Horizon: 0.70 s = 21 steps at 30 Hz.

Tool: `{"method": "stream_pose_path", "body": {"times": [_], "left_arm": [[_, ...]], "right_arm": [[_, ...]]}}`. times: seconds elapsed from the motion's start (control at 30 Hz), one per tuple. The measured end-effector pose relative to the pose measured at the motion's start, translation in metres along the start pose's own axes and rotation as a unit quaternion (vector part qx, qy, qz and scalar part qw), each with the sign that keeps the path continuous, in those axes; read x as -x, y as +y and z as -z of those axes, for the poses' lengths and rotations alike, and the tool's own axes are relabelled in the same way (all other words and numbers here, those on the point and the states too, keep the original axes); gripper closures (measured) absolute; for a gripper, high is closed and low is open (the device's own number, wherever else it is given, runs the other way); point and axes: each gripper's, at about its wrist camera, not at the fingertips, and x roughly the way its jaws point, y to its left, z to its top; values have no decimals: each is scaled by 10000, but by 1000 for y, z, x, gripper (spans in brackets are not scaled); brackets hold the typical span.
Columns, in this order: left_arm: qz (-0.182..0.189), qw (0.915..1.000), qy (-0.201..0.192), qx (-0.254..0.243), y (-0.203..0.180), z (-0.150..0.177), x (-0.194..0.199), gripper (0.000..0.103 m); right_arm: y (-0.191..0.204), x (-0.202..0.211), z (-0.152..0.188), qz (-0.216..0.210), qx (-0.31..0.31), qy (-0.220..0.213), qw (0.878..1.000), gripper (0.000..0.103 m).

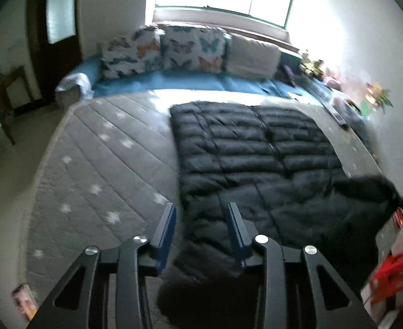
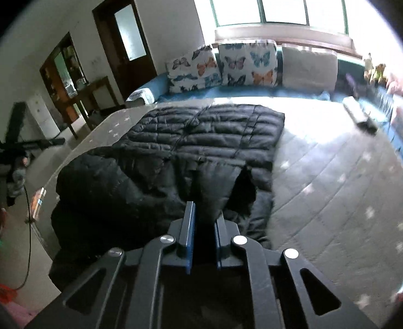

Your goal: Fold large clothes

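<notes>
A: Nearest the lens, the right gripper [image 2: 204,219] is clenched on a pinch of the black puffer jacket [image 2: 174,159], which lies spread on the grey quilted mat [image 2: 338,192].

B: And the left gripper [image 1: 201,213]?

A: Released, hovering over the jacket's near edge. It should grip a matching corner, so both lift evenly.

A jacket [image 1: 256,148] lies on a mat [image 1: 97,153], a sofa [image 1: 174,82] behind them, pillows [image 1: 190,48] on it, a door [image 1: 56,27] to its left.
</notes>
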Motion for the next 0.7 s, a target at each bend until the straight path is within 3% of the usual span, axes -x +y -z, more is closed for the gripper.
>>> {"method": "stream_pose_path", "body": {"times": [0.1,0.17,0.27,0.37,0.47,0.5,0.53,0.57,0.6,0.7], "left_arm": [[374,9990,165,-204,-11,23,-19,71],[180,9980,196,-582,-20,42,-31,72],[242,9973,308,-626,-21,61,-47,73],[399,9974,216,-553,-22,67,-53,73],[429,9962,234,-720,-30,75,-52,73],[470,9955,243,-786,-40,74,-55,73],[587,9945,260,-829,-45,72,-55,73],[708,9933,285,-872,-48,69,-52,73],[786,9922,253,-930,-53,64,-47,73],[900,9909,-85,-1001,-62,42,-17,73]], "right_arm": [[-11,-18,14,201,-192,290,9992,92],[-22,-36,29,477,-333,573,9967,95],[-39,-54,48,688,-524,828,9928,96],[-33,-35,33,1242,-234,593,9902,96],[-15,1,-2,1358,14,63,9907,95],[-6,8,-12,1332,123,-93,9910,90],[4,14,-22,1223,234,-221,9920,78],[16,17,-32,1024,327,-307,9937,60],[27,14,-40,767,422,-330,9956,52],[61,-8,-56,386,817,-294,9955,49]]}}
